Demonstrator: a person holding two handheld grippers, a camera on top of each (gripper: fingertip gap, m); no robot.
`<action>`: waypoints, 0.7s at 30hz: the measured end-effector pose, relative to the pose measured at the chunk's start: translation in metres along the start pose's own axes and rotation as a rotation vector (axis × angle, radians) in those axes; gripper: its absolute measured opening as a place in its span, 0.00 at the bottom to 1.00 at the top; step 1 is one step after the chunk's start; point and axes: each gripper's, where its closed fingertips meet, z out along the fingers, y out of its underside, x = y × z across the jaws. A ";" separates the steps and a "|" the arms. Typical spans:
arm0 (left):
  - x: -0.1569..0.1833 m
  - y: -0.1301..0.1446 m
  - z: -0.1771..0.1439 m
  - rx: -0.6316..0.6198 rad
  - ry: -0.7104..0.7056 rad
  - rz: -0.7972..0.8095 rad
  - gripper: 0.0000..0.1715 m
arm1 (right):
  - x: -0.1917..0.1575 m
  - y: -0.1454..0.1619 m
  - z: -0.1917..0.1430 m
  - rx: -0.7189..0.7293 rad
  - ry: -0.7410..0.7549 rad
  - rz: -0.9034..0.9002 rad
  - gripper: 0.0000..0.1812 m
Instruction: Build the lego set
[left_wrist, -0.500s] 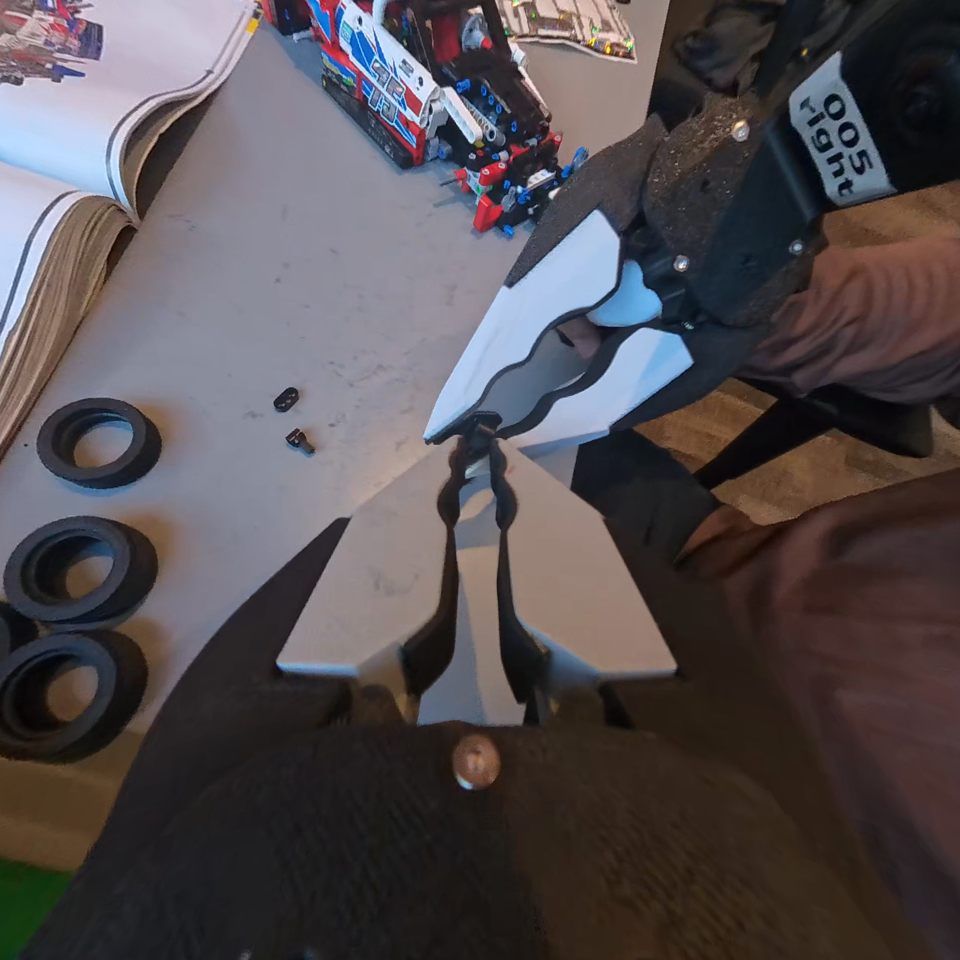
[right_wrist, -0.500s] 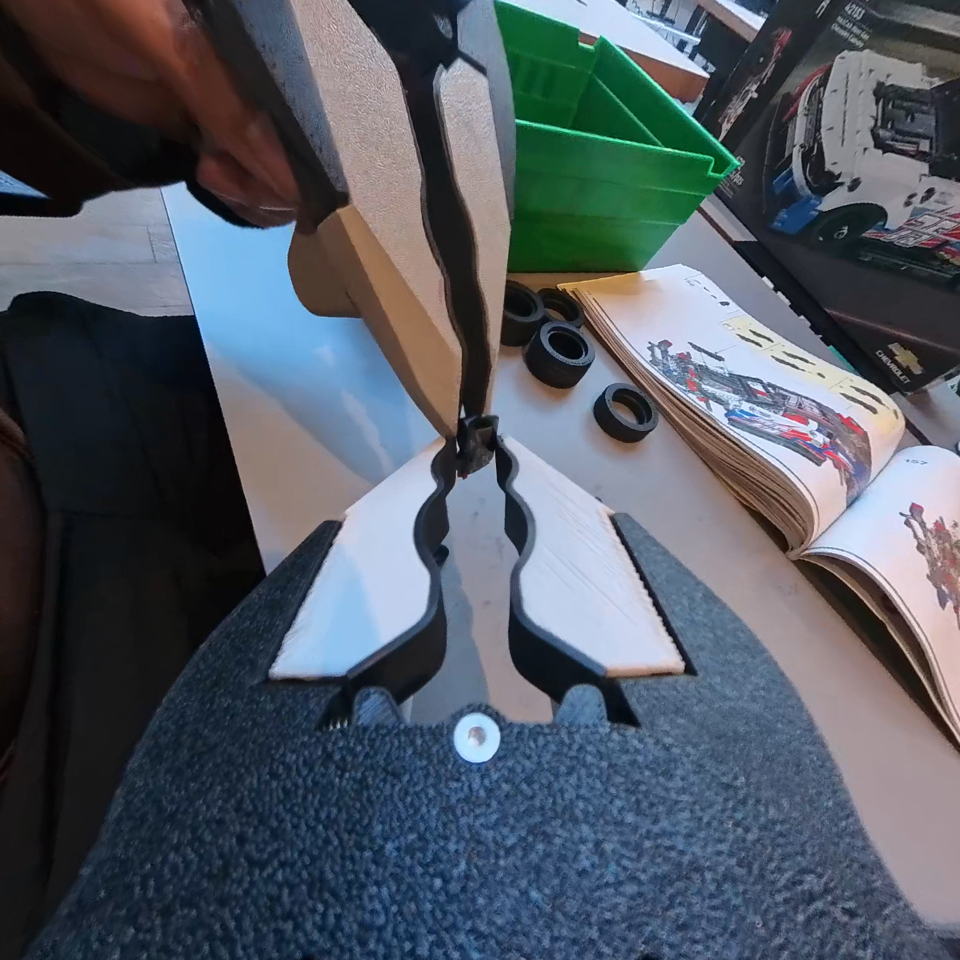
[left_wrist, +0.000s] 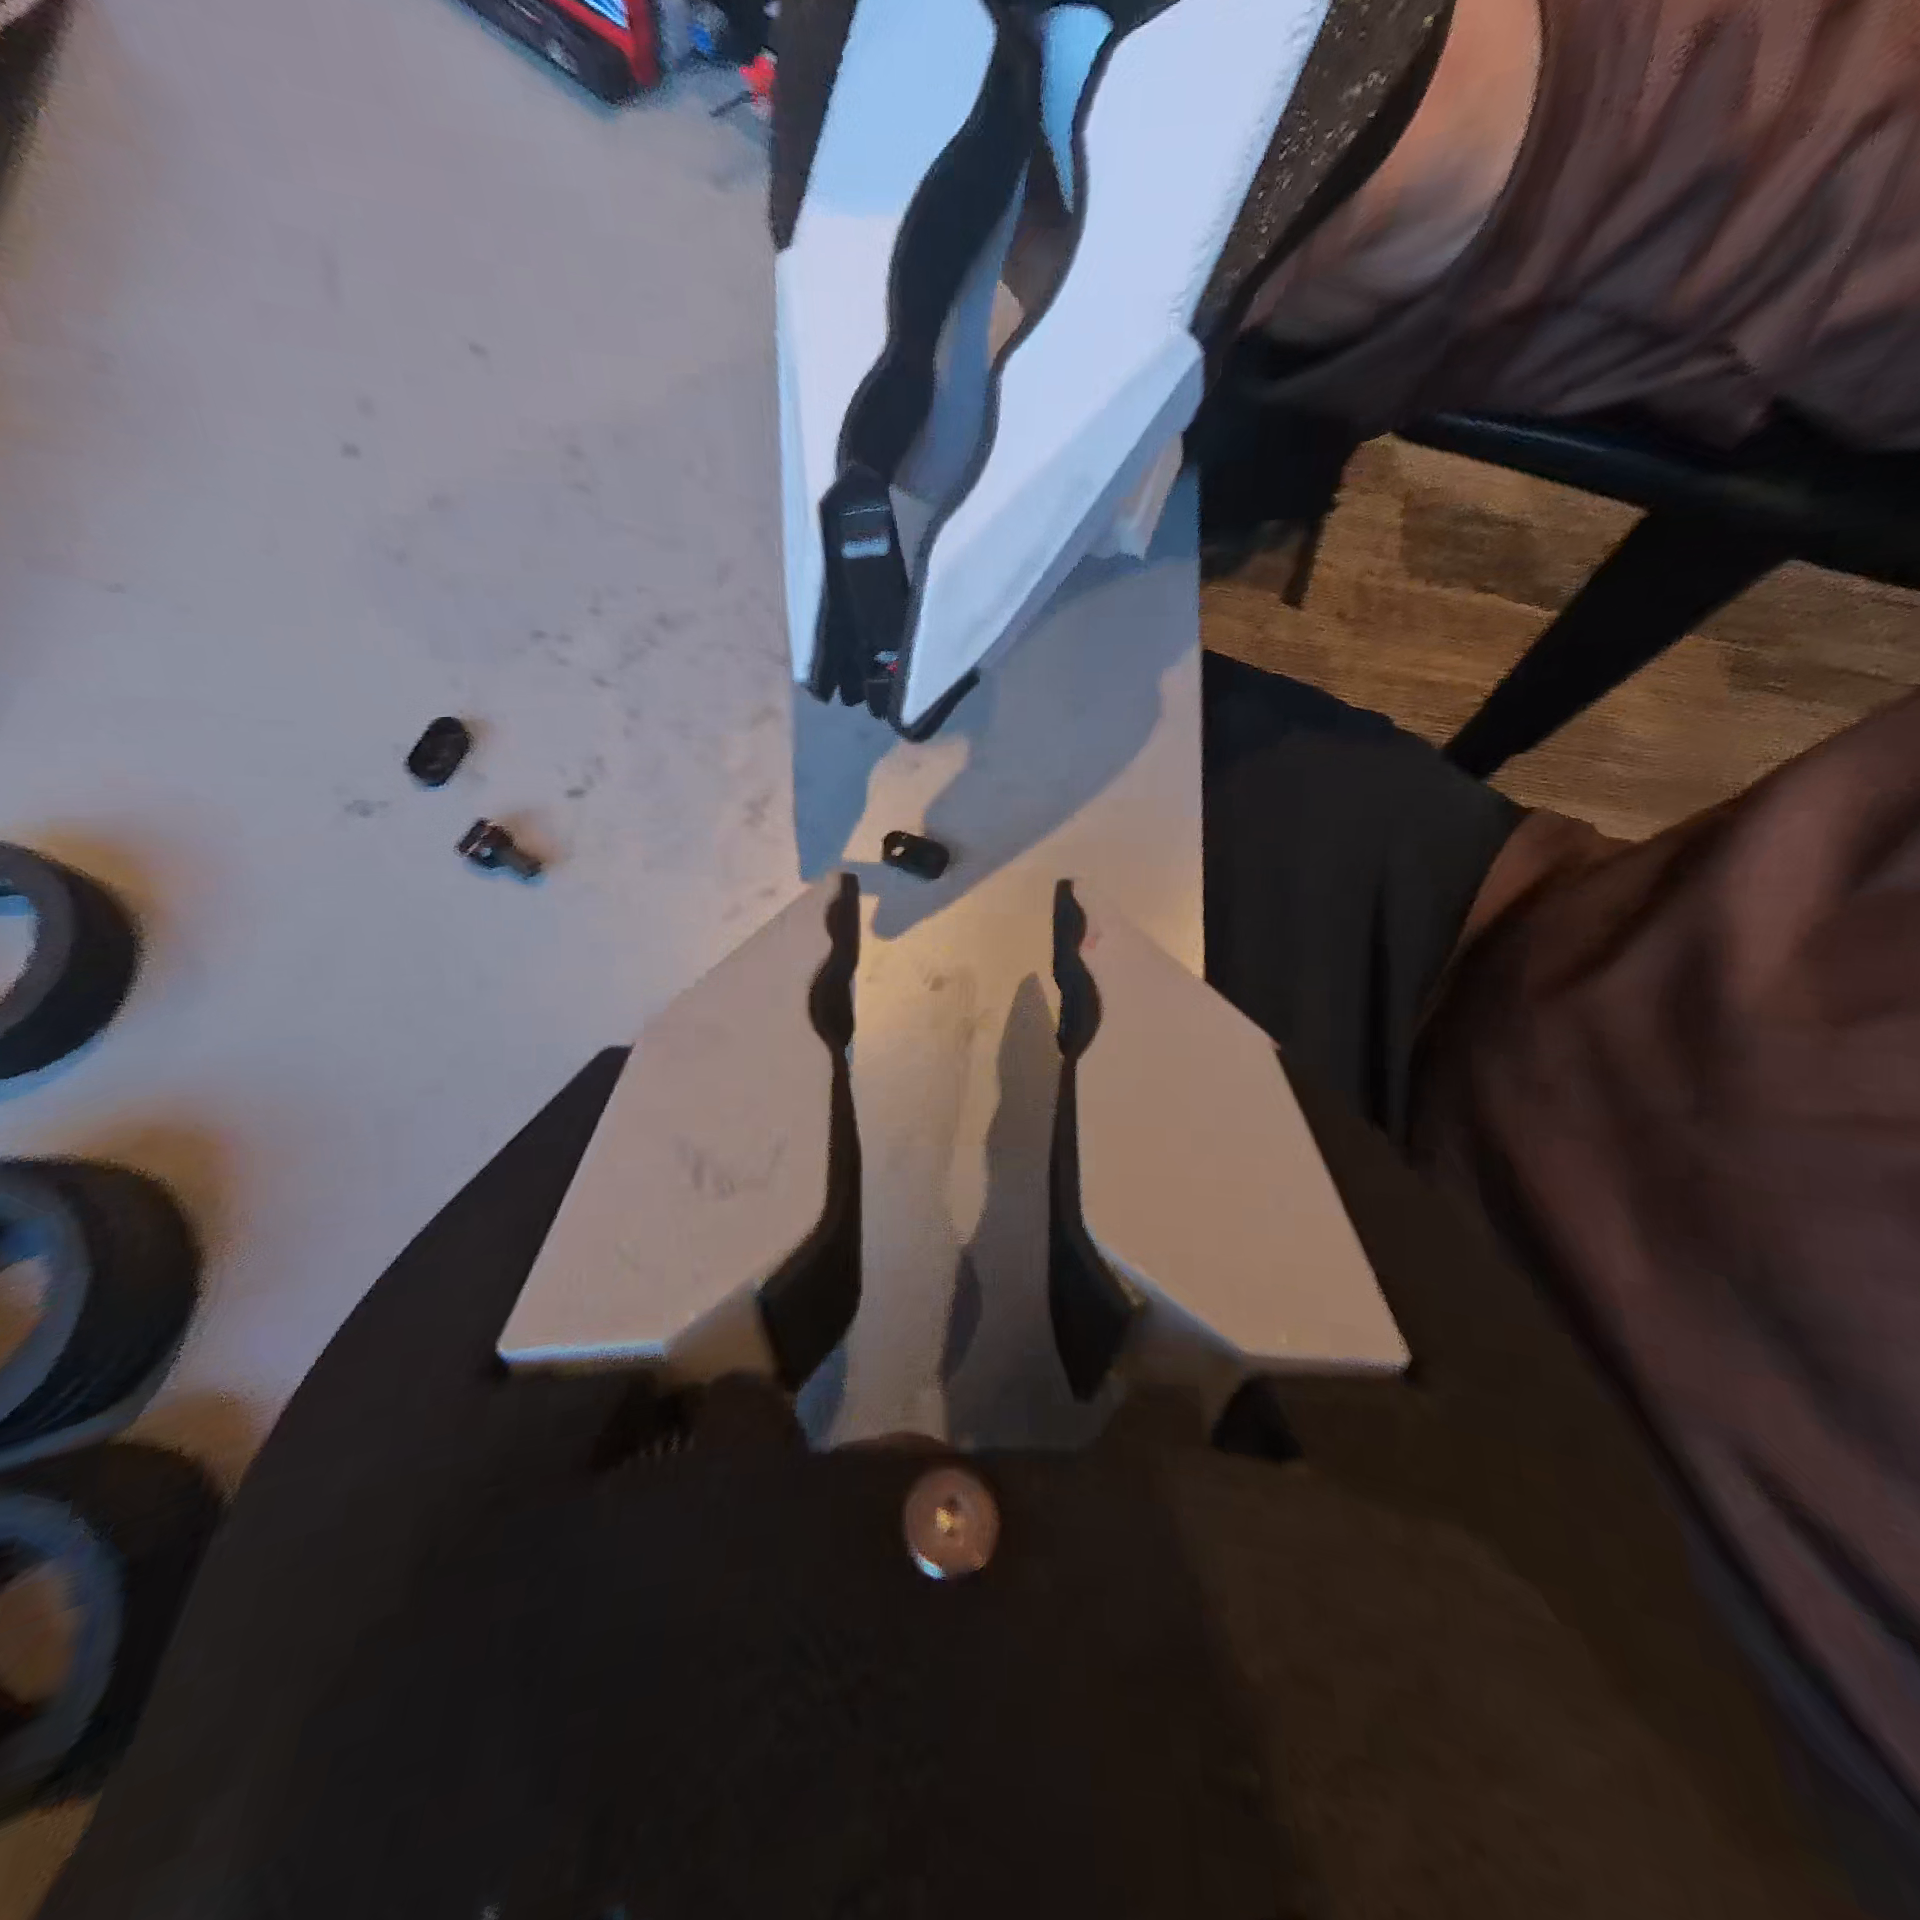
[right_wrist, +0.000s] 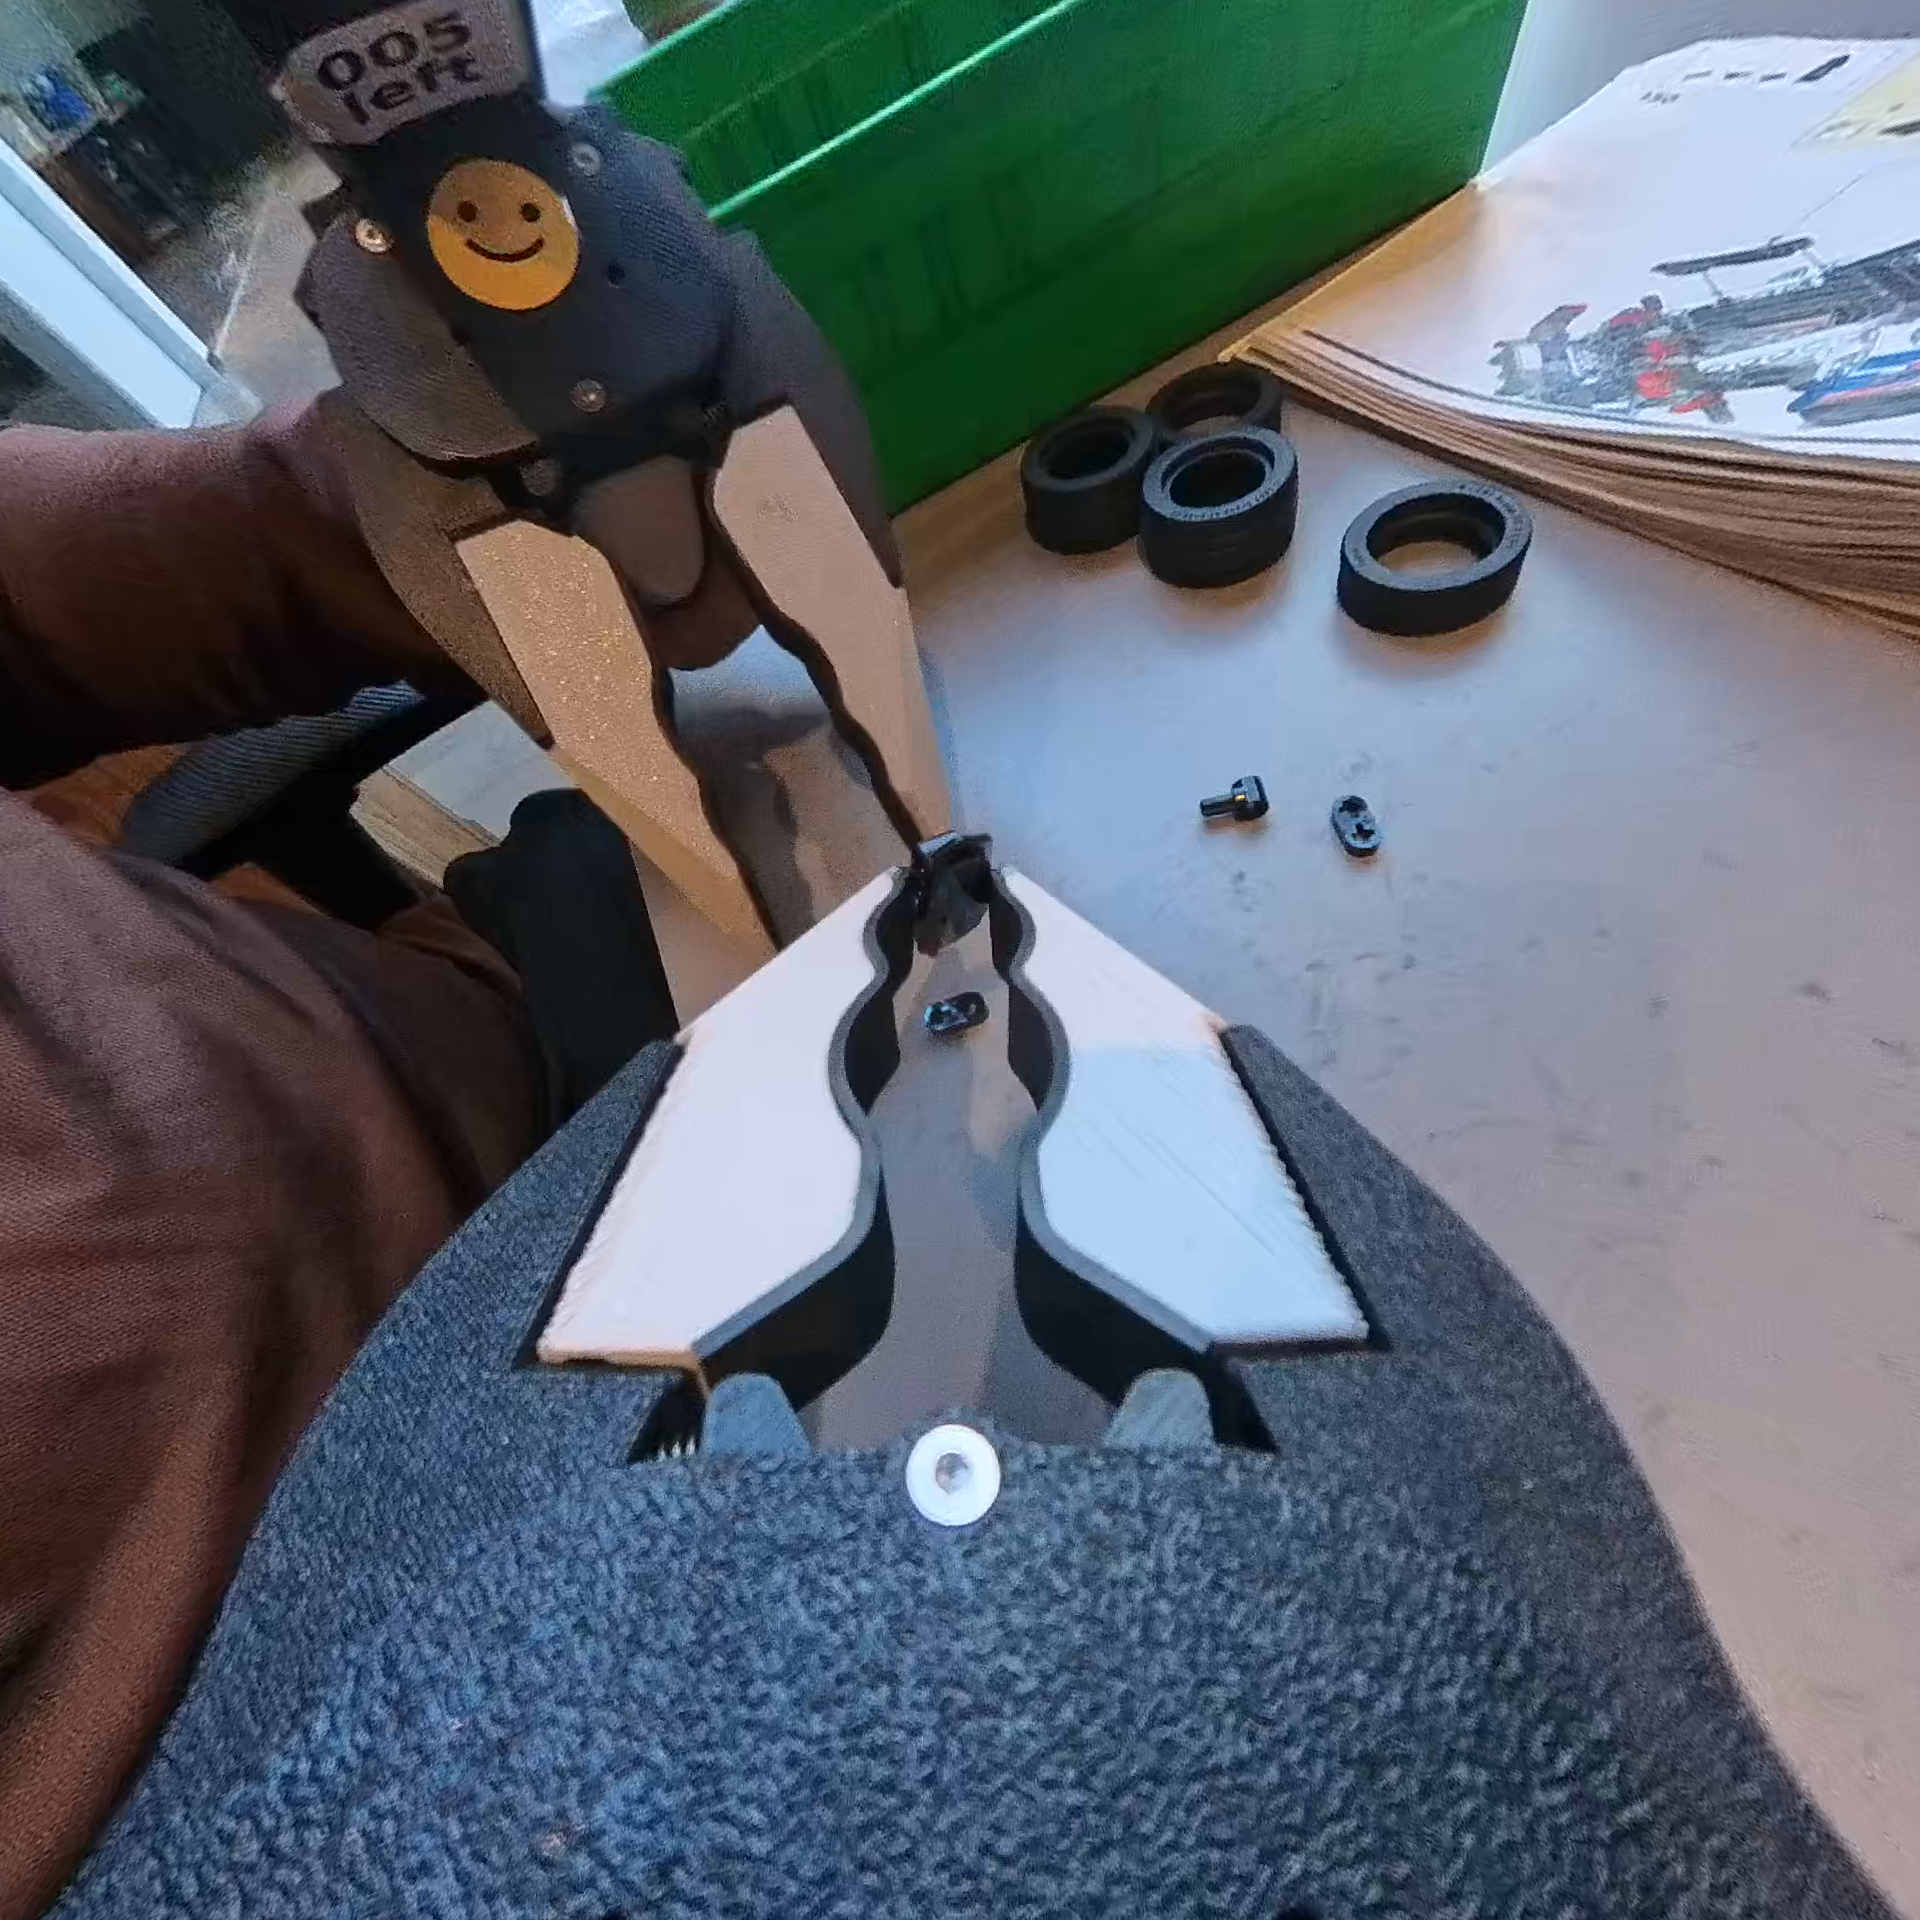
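Note:
My right gripper (right_wrist: 948, 888) is shut on a small black lego piece (right_wrist: 943, 896) and holds it just above the table. In the left wrist view it (left_wrist: 883, 696) comes down from above with the piece (left_wrist: 862, 582) between its jaws. My left gripper (left_wrist: 956, 899) is open and empty, its tips close below the right one. It also shows in the right wrist view (right_wrist: 842, 883). A small black connector (left_wrist: 914, 852) lies on the table between the two grippers, also seen in the right wrist view (right_wrist: 954, 1013).
A black pin (right_wrist: 1234, 802) and another small black connector (right_wrist: 1354, 824) lie on the grey table (right_wrist: 1558, 1039). Several black tyres (right_wrist: 1218, 507) sit beside an open instruction book (right_wrist: 1662, 260) and a green bin (right_wrist: 1039, 208). The table edge and a person's lap are close by. The tips of both grippers are at nearly the same place.
My left gripper has opened and drawn back from the right one. A small black connector now lies on the table under the tips. The right gripper still holds its black piece.

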 end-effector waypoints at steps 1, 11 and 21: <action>0.000 -0.001 0.004 0.004 0.023 -0.002 0.20 | 0.000 0.002 0.001 -0.007 -0.003 0.003 0.08; -0.008 0.009 0.025 -0.099 0.088 0.055 0.15 | -0.003 0.004 -0.009 0.036 0.013 0.005 0.08; 0.001 0.008 0.029 -0.076 0.103 0.041 0.07 | -0.009 0.007 -0.015 0.052 0.017 0.005 0.08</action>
